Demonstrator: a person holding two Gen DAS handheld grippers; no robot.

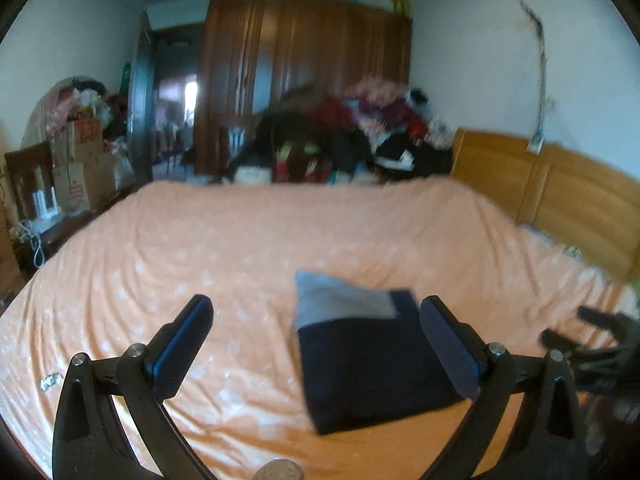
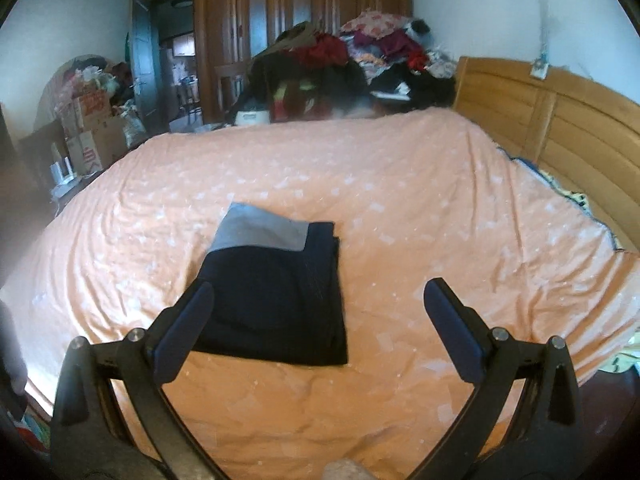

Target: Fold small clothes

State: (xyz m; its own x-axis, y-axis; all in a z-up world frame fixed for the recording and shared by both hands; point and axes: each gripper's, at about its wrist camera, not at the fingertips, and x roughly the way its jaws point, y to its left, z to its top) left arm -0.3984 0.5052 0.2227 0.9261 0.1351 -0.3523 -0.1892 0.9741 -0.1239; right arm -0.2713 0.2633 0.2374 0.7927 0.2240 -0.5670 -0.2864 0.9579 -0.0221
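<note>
We see cardboard boxes (image 2: 94, 136) stacked at the far left of the room with soft, bright clutter heaped on top of them, though what lies inside the boxes we cannot tell. A folded dark navy garment (image 2: 276, 292) with a grey band (image 2: 260, 230) at its far end lies flat on the bed (image 2: 400, 208), near its front edge and roughly in the middle. Our left hand-held gripper (image 1: 316, 340) hovers above the bed with its jaws spread wide, the garment (image 1: 372, 364) sitting between them and close against the inner side of the right finger; it grips nothing. Our right hand-held gripper (image 2: 318, 324) is likewise spread wide and empty, its left finger overlapping the garment's near left corner in the view — whether it touches the cloth we cannot tell. The bed wears an orange sheet with pale flecks, lightly wrinkled. A pale wooden headboard (image 2: 560, 120) runs along the right side, and a tall dark wooden wardrobe (image 1: 304, 76) stands against the far wall. In front of it, beyond the bed's far edge, rises a heap of clothes (image 2: 352, 64) in red, black and purple. An open doorway (image 2: 176, 52) shows at the left — the walls are pale and plain.
</note>
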